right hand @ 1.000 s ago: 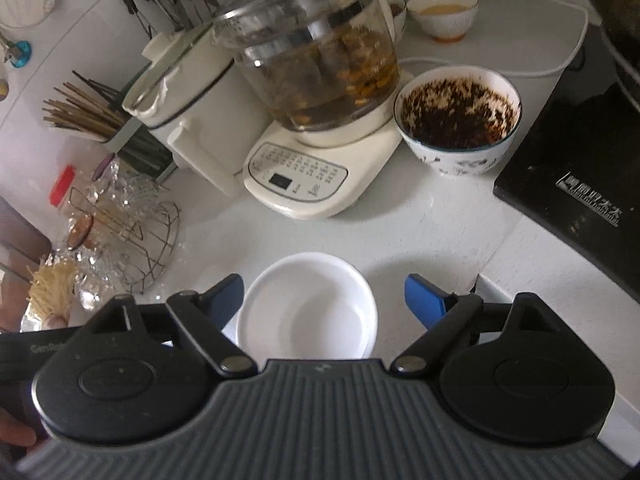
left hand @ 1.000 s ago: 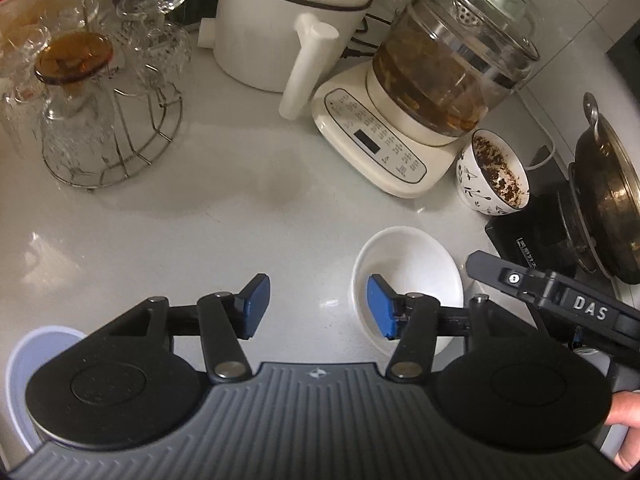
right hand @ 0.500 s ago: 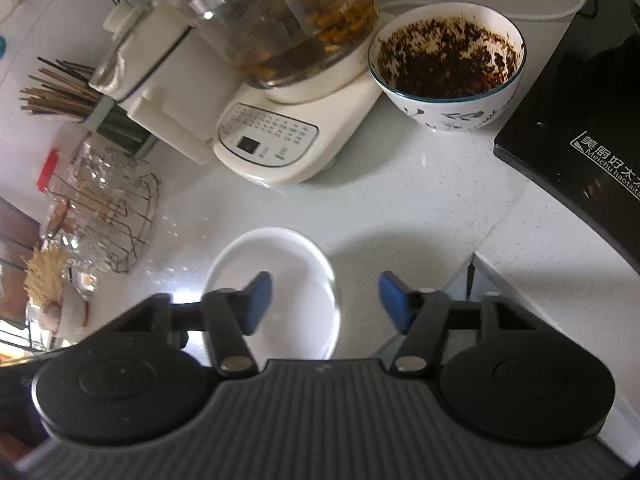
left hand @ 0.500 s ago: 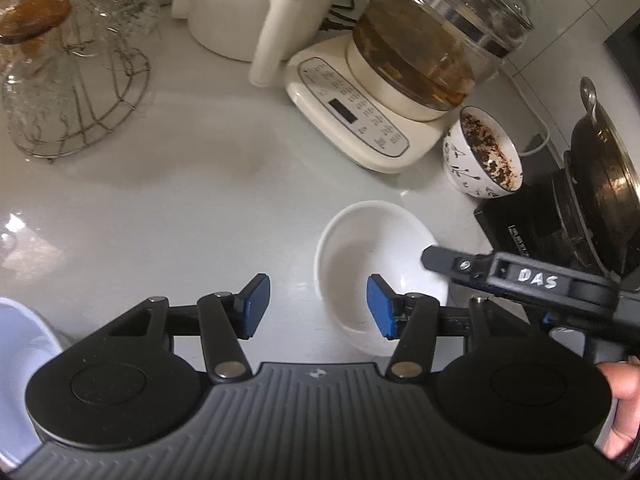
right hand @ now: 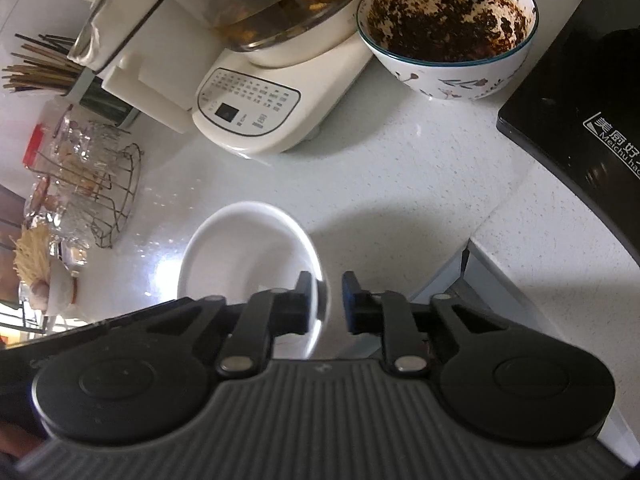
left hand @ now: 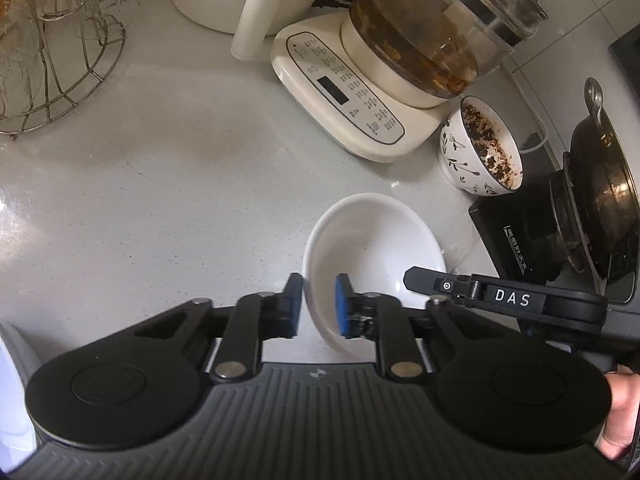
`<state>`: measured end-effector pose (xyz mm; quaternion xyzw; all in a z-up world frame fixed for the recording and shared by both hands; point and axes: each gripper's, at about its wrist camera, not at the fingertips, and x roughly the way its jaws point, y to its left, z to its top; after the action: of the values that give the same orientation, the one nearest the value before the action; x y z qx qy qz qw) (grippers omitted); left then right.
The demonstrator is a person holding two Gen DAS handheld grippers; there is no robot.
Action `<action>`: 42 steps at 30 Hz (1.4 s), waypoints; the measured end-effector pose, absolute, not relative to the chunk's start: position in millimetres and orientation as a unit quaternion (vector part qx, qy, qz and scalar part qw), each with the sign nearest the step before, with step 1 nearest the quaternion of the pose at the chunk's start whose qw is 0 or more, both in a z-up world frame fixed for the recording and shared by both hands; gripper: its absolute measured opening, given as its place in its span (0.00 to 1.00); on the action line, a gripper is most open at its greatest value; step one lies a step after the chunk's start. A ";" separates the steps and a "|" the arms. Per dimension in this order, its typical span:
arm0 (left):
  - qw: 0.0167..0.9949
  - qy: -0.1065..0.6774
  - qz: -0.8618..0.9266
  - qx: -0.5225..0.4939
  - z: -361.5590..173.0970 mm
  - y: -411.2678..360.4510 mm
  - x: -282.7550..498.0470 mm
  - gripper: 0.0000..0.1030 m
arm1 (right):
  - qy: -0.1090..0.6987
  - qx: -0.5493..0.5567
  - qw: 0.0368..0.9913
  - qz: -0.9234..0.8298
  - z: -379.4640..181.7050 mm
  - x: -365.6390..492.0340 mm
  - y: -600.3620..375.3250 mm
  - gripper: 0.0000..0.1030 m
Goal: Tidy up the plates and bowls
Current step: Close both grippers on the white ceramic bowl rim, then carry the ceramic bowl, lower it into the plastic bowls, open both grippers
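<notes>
Both hand-held grippers have just closed on the white bowl (left hand: 372,248) – left hand-held gripper (left hand: 318,304) clamps its left rim, right hand-held gripper (right hand: 326,304) the opposite rim.

The white bowl (left hand: 372,248) sits on the pale speckled tabletop (left hand: 160,184), plain, glossy and empty, mouth up. From the left wrist view its rim at seven o'clock is pinched between blue pads; from the right wrist view the rim (right hand: 320,280) at four o'clock is pinched too. At one o'clock stands a flower-patterned bowl (left hand: 480,148), coated inside with dark crumbs.
</notes>
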<state>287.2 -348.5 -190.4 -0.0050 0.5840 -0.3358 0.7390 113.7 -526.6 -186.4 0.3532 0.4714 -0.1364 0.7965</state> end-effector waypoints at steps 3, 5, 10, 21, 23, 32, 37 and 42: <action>0.740 0.583 -0.335 -0.008 -191.5 -348.4 287.3 0.09 | 0.472 0.355 0.795 -0.136 -187.3 113.5 -527.5 0.09; 0.741 0.582 -0.335 -0.007 -190.5 -347.7 286.7 0.07 | 0.473 0.352 0.796 -0.136 -186.9 115.2 -526.5 0.08; 0.746 0.575 -0.337 -0.007 -179.4 -345.0 284.2 0.07 | 0.469 0.345 0.802 -0.130 -178.9 113.7 -523.1 0.08; 0.771 0.531 -0.352 0.010 -128.9 -332.0 274.1 0.07 | 0.426 0.355 0.824 -0.119 -138.9 101.7 -510.3 0.08; 0.773 0.528 -0.353 0.010 -121.1 -327.7 272.8 0.07 | 0.423 0.353 0.826 -0.118 -132.1 100.9 -505.2 0.08; 0.787 0.503 -0.357 0.018 -97.4 -306.1 266.5 0.07 | 0.415 0.341 0.837 -0.102 -109.9 100.0 -484.1 0.09; 0.789 0.496 -0.362 0.020 -87.1 -291.3 266.4 0.07 | 0.407 0.342 0.842 -0.099 -102.3 98.3 -469.4 0.10; 0.789 0.494 -0.364 0.022 -79.5 -275.3 266.9 0.07 | 0.399 0.340 0.846 -0.097 -96.1 99.9 -455.2 0.10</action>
<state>266.9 -275.3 -79.5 0.0217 0.4940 -0.3637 0.7894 99.9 -455.2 -96.1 0.3401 0.3989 -0.0969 0.8460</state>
